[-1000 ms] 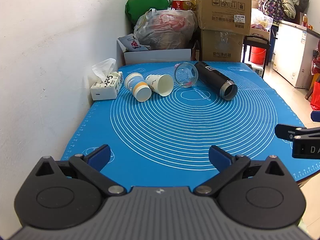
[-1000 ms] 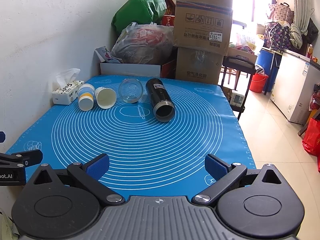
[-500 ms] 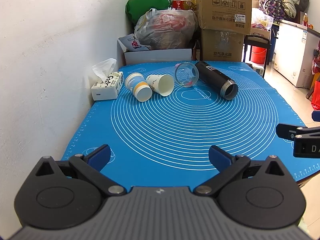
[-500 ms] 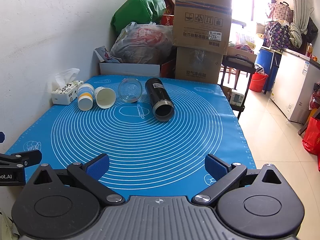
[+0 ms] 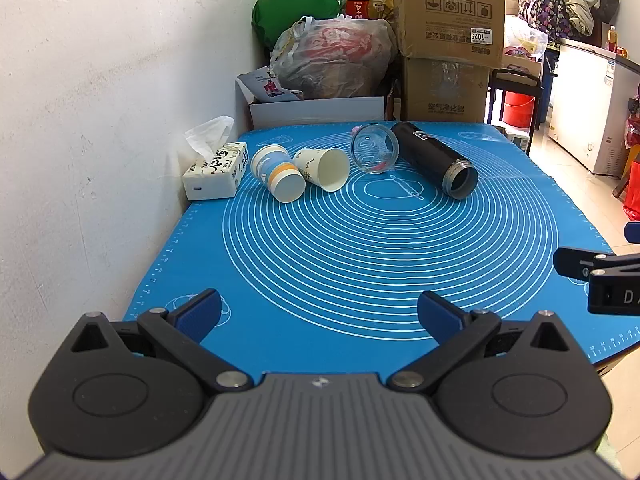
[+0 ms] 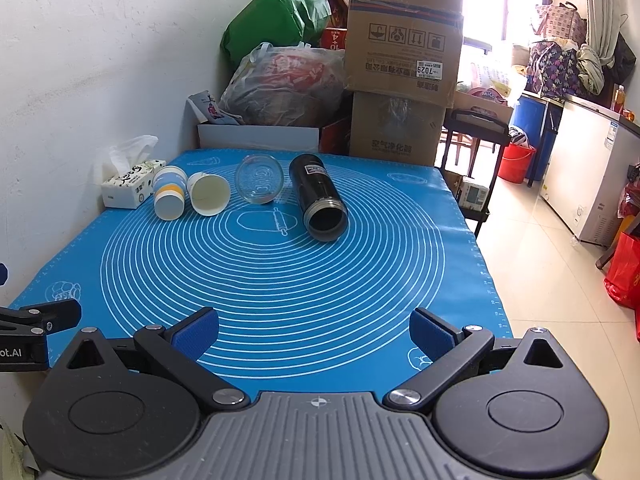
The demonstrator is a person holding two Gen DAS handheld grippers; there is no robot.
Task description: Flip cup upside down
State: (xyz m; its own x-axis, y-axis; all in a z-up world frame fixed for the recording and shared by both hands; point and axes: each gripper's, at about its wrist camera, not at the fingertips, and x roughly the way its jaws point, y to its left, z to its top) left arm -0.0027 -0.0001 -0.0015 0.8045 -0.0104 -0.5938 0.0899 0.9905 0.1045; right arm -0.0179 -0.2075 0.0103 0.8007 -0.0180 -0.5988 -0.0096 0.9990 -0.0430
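Observation:
Several cups lie on their sides in a row at the far end of the blue mat [image 5: 360, 264]: a blue-and-white paper cup [image 5: 278, 173] [image 6: 169, 193], a white paper cup [image 5: 325, 169] [image 6: 208, 193], a clear glass [image 5: 375, 149] [image 6: 259, 178] and a black flask [image 5: 436, 159] [image 6: 319, 197]. Their mouths face me. My left gripper [image 5: 319, 316] is open and empty above the mat's near edge. My right gripper [image 6: 314, 332] is open and empty too, to the right of the left one. Both are far from the cups.
A tissue box [image 5: 215, 171] sits against the white wall at the mat's far left. Cardboard boxes [image 5: 448, 44] and full bags [image 5: 332, 58] stand behind the table. The table's right edge drops to a tiled floor [image 6: 560, 264].
Both views have crept slightly forward and right; nothing on the mat has moved and both grippers stay open.

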